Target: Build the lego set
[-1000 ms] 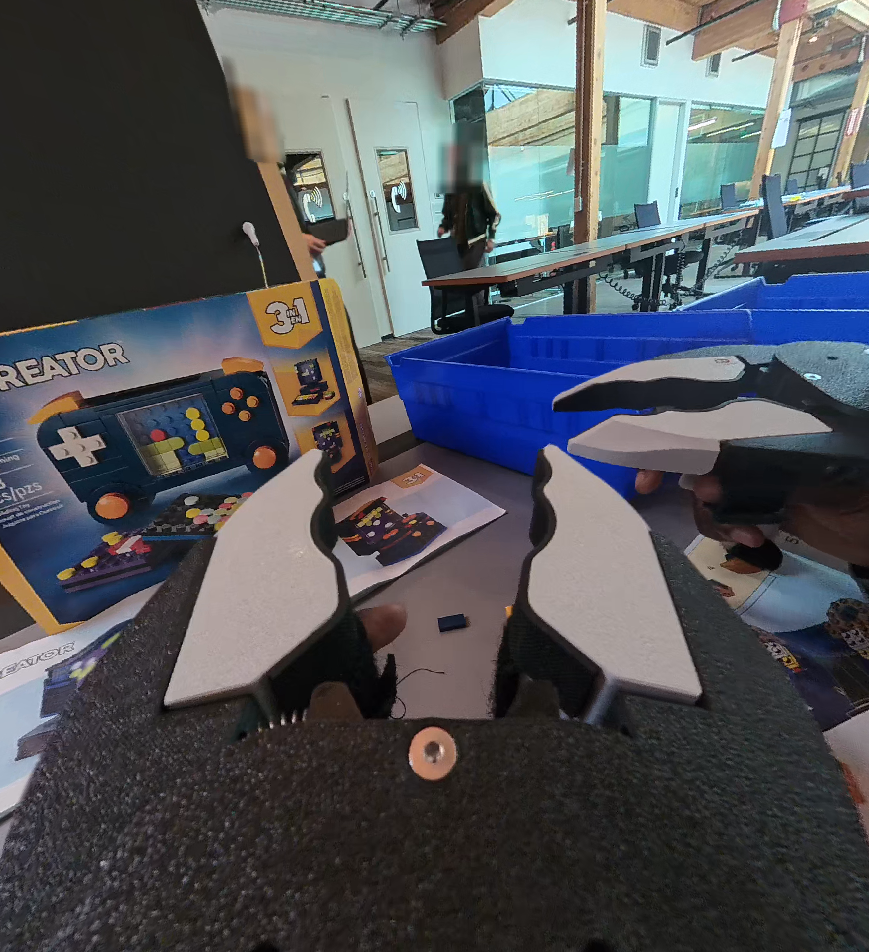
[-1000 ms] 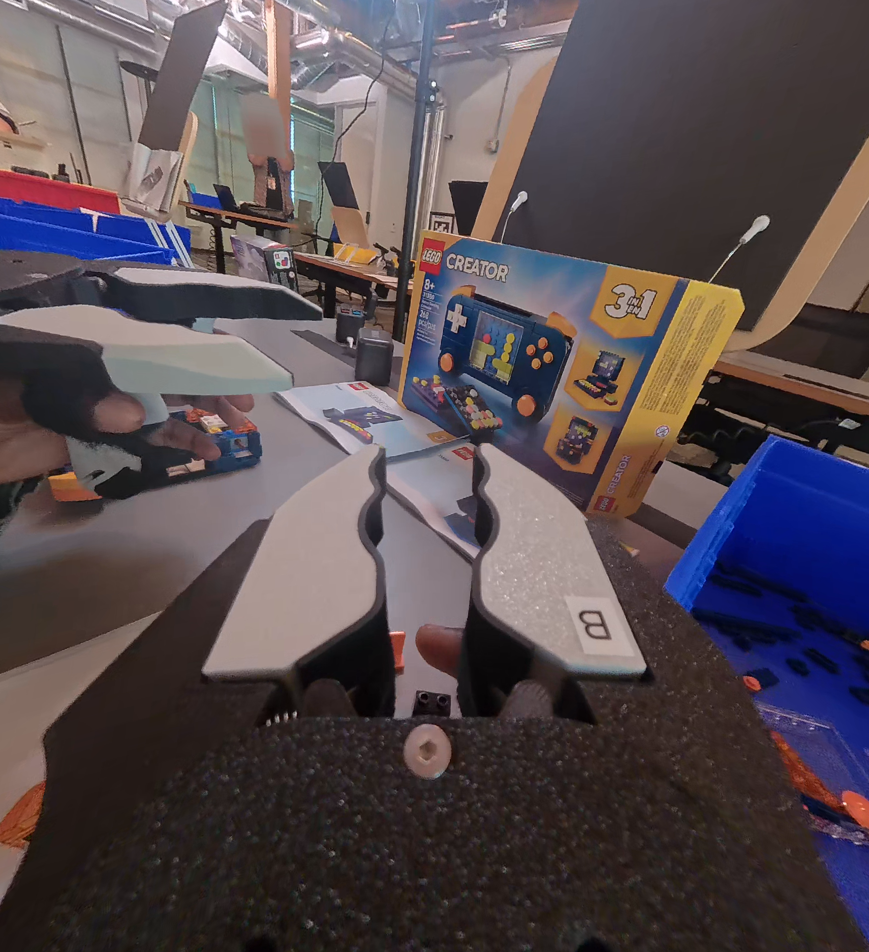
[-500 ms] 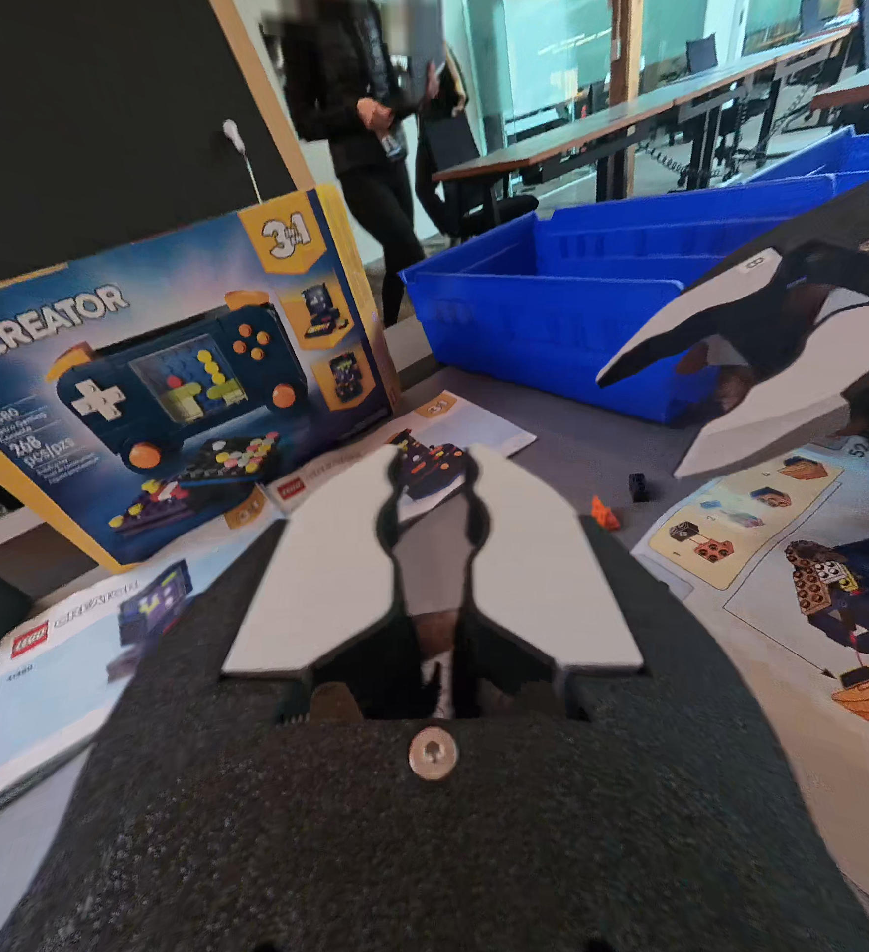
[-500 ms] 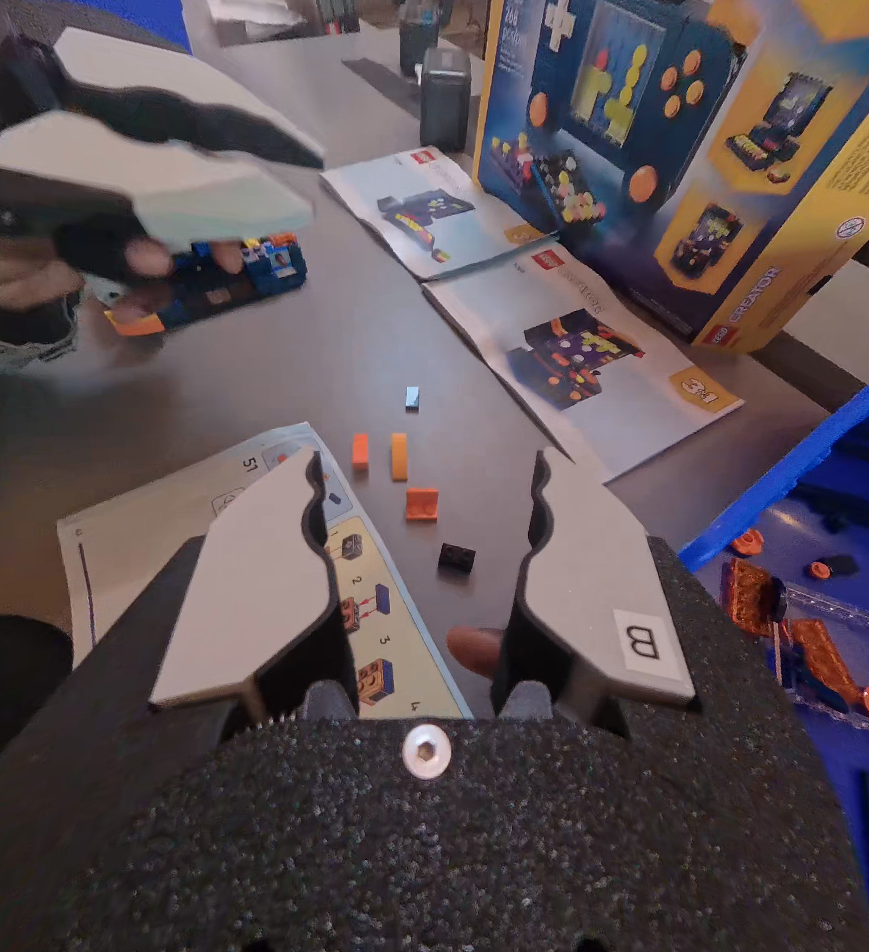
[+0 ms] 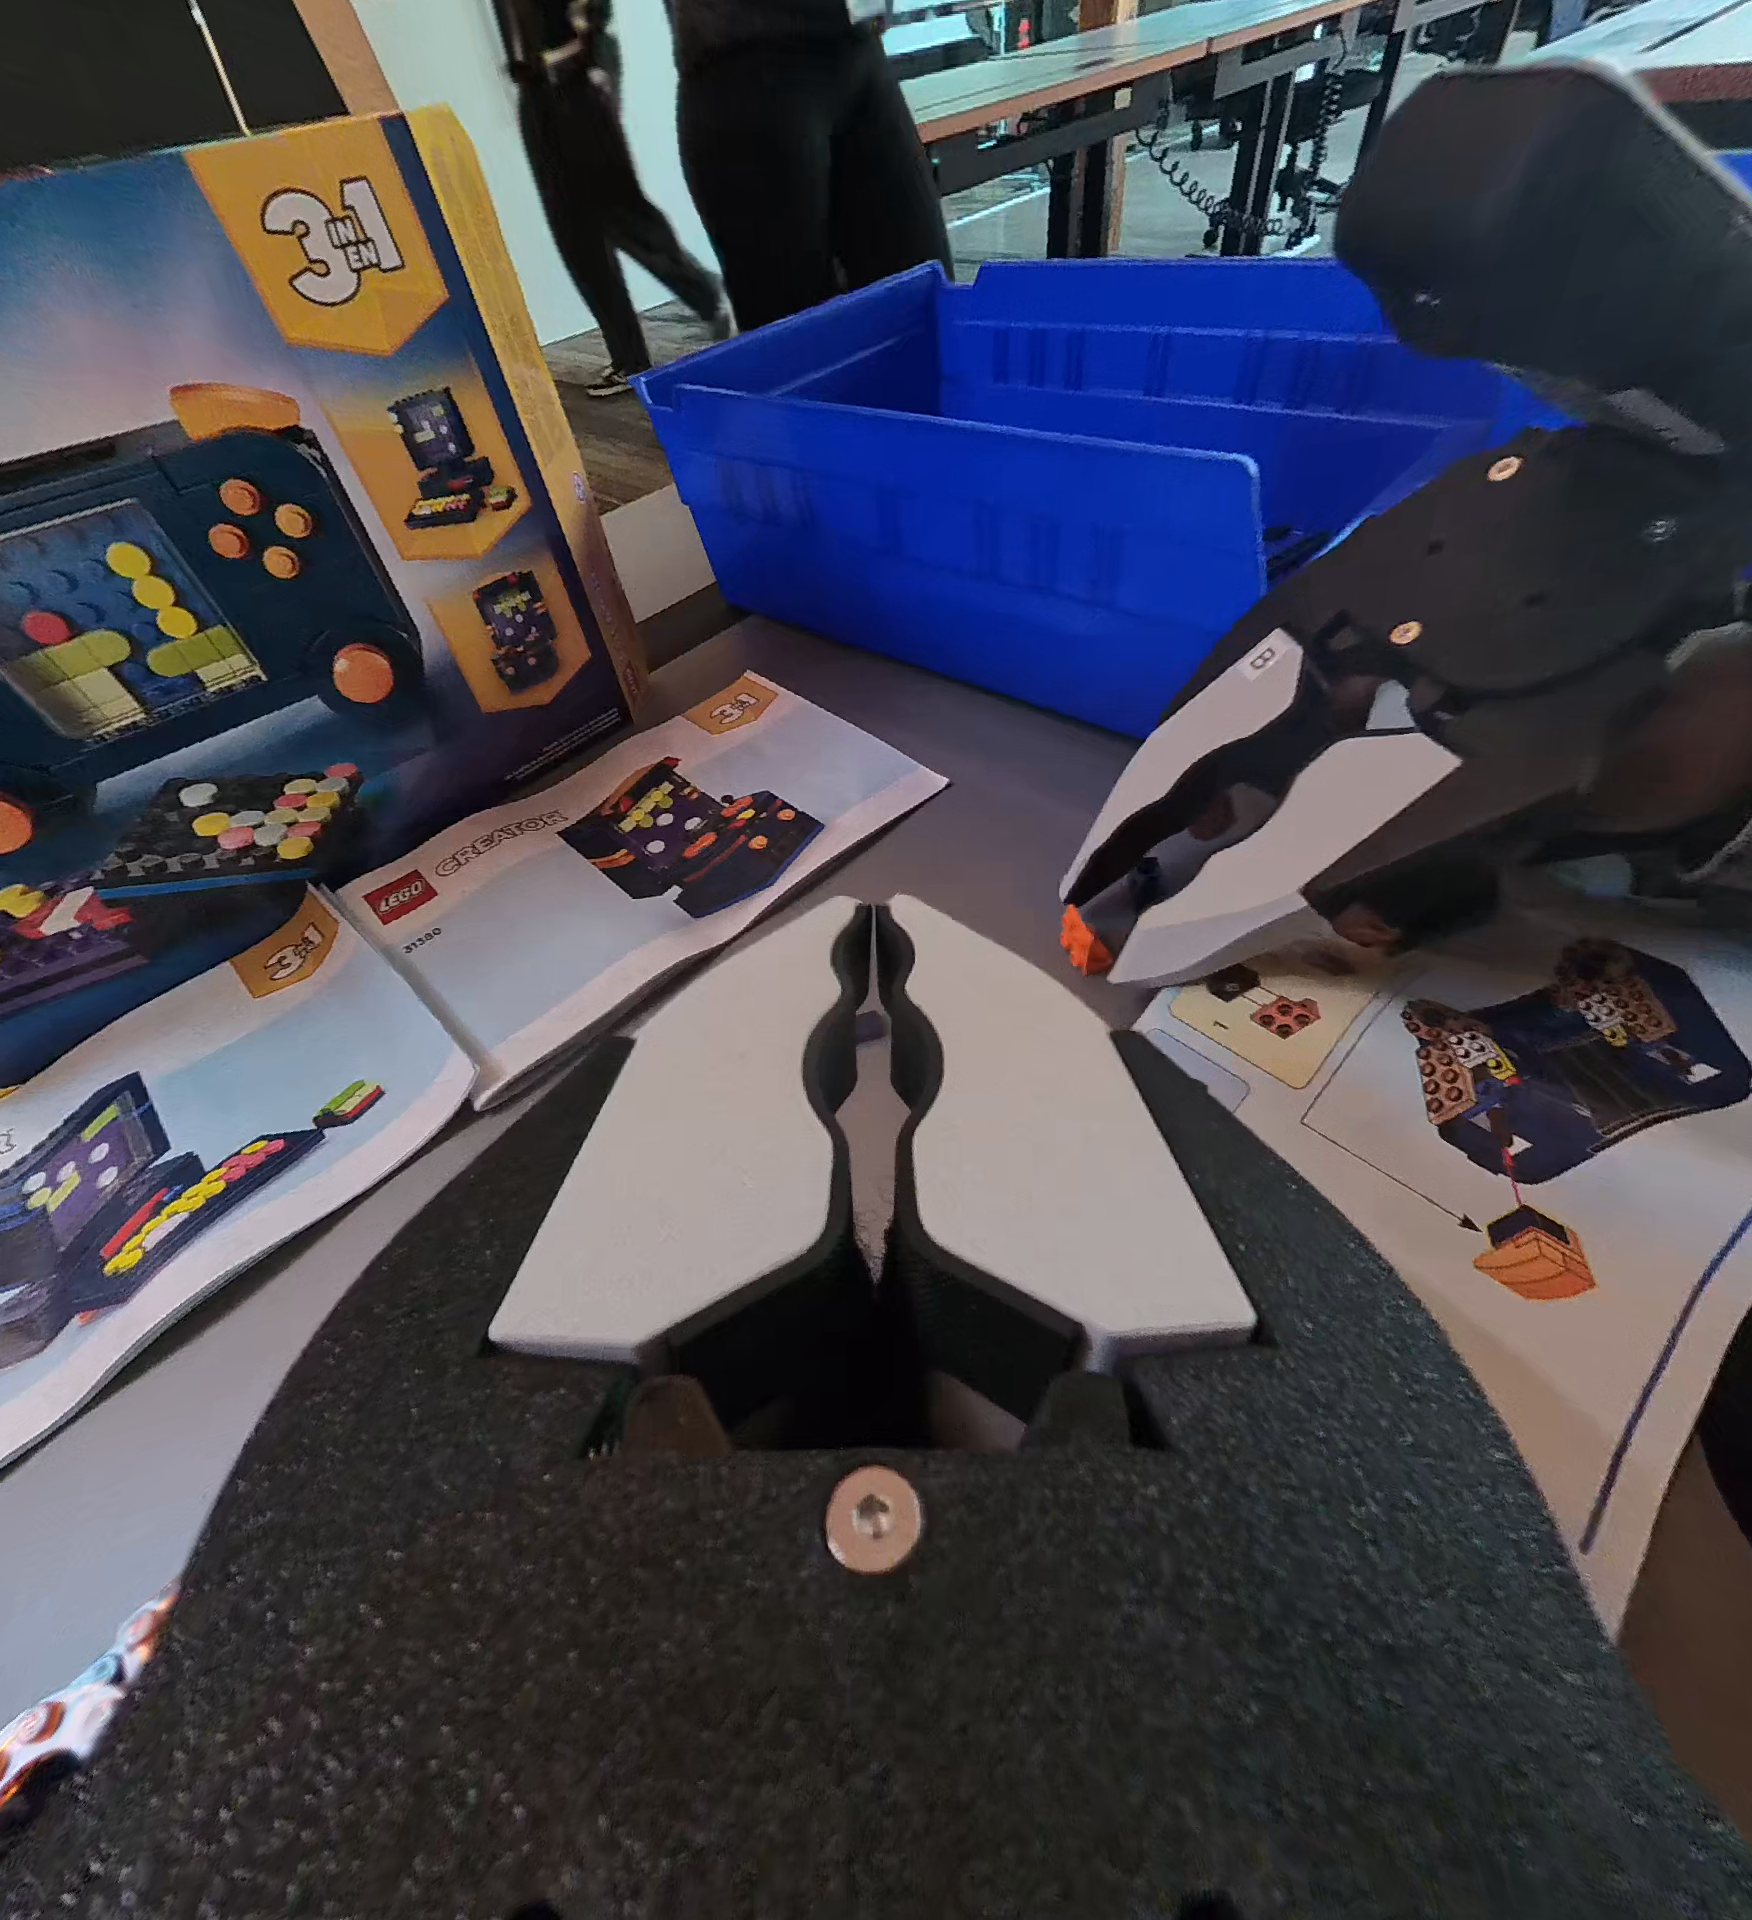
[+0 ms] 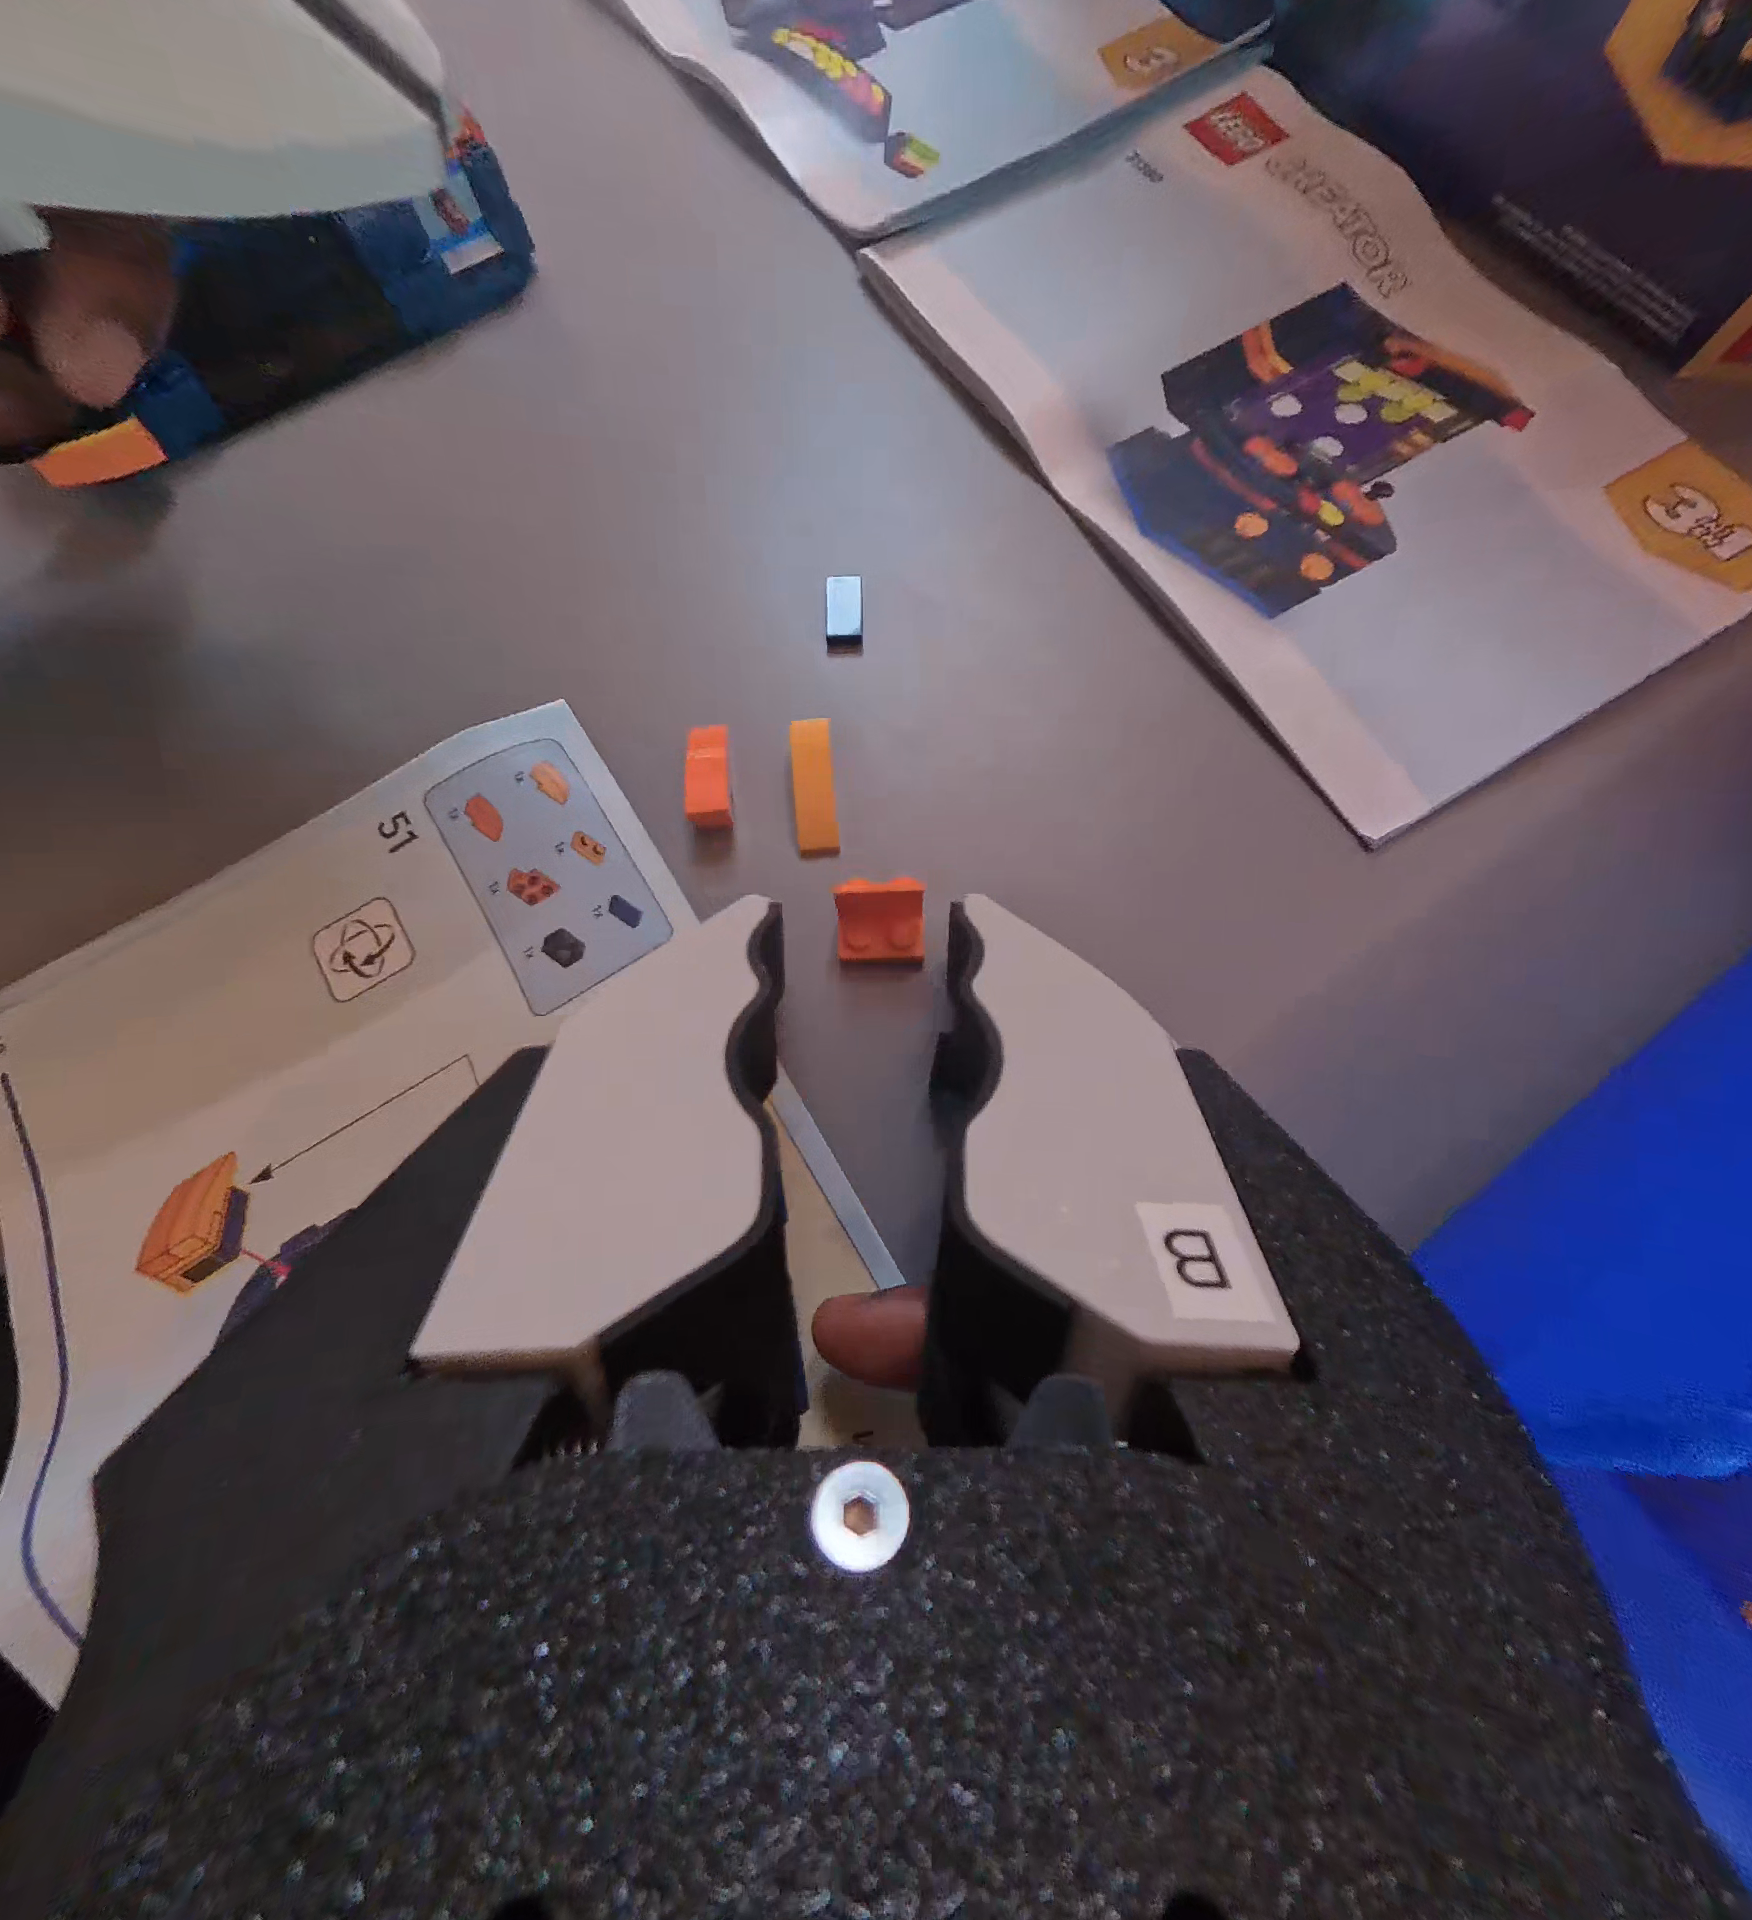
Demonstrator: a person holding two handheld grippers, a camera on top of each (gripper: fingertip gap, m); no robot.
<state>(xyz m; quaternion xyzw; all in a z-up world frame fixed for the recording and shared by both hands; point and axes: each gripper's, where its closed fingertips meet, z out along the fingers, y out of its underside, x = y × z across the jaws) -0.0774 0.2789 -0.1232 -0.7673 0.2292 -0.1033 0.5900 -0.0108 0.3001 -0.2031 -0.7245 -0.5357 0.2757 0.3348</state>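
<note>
My right gripper (image 6: pixel 861 925) is low over the grey table, its jaws partly open. A small orange bracket brick (image 6: pixel 879 923) lies on the table between its fingertips, with a gap to each pad. The left wrist view shows this gripper (image 5: pixel 1088 935) tipped down with the orange brick (image 5: pixel 1080 940) at its tips. My left gripper (image 5: pixel 872 914) is shut, tip against tip, above the table near a booklet (image 5: pixel 643 862). In the right wrist view its finger (image 6: pixel 176 104) shows at the top left, above a blue brick model (image 6: pixel 332 301) held by the person's hand.
An orange slope brick (image 6: pixel 709 774), a yellow-orange tile (image 6: pixel 815 784) and a small dark tile (image 6: pixel 844 608) lie just beyond. An open instruction page (image 6: pixel 280 987) lies at the left and booklets (image 6: pixel 1319 447) at the right. A blue bin (image 5: pixel 955 520) and the set's box (image 5: pixel 176 571) stand behind. The grippers' ends are close to 11 centimeters from one another.
My left gripper went from wide open to shut. My right gripper opened wide, tipped down to the table and narrowed around the orange bracket brick without touching it.
</note>
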